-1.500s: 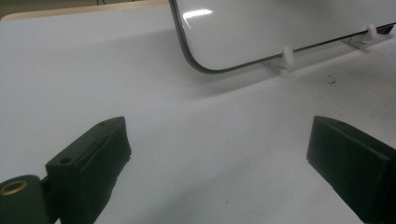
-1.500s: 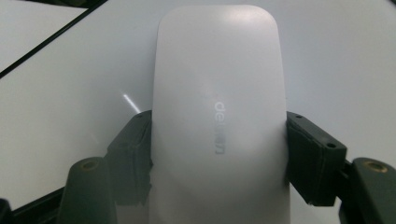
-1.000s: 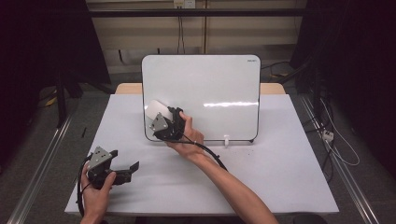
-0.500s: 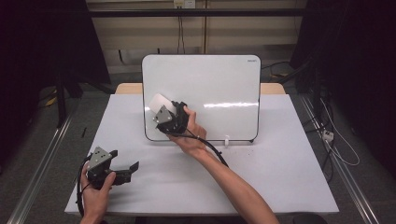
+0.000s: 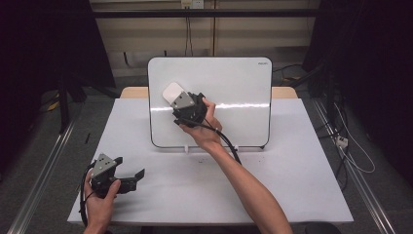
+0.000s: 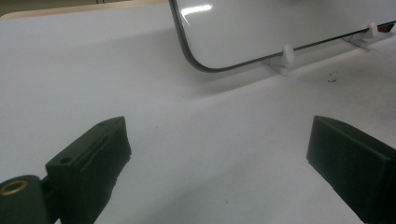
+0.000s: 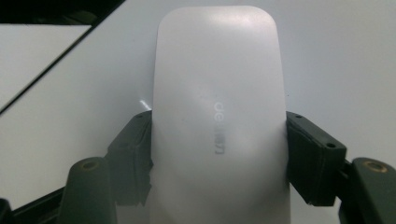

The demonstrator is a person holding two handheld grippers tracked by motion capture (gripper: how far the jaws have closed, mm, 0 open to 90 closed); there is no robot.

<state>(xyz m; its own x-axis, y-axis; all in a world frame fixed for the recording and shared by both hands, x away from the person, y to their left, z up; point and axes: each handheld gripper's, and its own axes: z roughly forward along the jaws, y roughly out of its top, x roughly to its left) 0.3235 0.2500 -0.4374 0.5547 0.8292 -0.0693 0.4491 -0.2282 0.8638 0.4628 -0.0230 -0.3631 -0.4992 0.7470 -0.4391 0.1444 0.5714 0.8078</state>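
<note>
A person's right gripper [image 5: 176, 100] clamps a white eraser [image 5: 173, 92] by its long sides and holds its flat face to the upright whiteboard [image 5: 229, 87], near the board's upper left corner. The eraser's long axis runs on from the jaws, slanting up toward that corner, so the unwiped board lies mostly to the right and below. The left gripper [image 5: 130, 177] rests near the table's [image 5: 292, 180] front left corner, jaws wide apart and empty, well away from the board. The right hand is plainly the nearer one for wiping.
</note>
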